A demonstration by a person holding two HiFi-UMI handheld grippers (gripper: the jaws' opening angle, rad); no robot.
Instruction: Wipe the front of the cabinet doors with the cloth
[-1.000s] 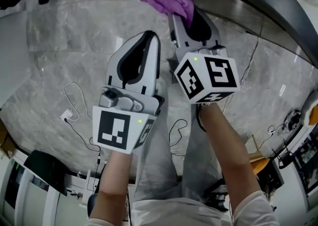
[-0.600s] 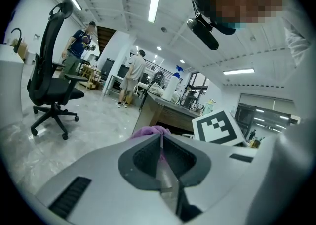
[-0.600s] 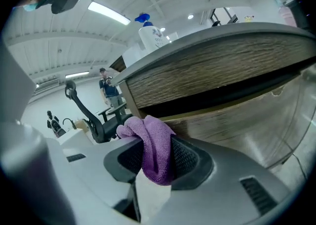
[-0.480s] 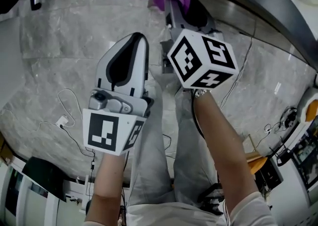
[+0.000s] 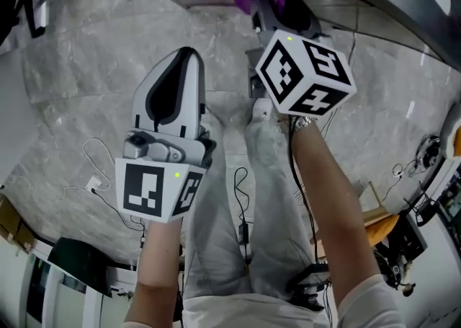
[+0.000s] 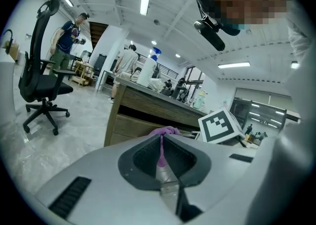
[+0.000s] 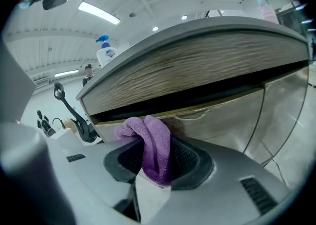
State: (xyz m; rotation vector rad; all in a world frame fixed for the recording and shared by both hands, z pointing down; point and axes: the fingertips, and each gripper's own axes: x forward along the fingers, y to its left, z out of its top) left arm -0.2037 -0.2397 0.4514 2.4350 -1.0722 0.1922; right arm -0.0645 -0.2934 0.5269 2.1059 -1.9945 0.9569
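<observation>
right gripper (image 7: pixel 156 165) clamped on purple cloth (image 7: pixel 148 137) | cloth far, near cabinet door (image 7: pixel 217 120) top edge, under countertop (image 7: pixel 197 56) overhang | left gripper (image 6: pixel 161 156) jaws together, empty, nearer, left | grey floor (image 5: pixel 79 89) left

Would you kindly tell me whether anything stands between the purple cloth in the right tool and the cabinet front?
Nothing visible does. The cloth, clamped in the right tool, points straight at the wooden cabinet front with no object showing between them. A thin cable hangs further right, off the cloth's line.
</observation>
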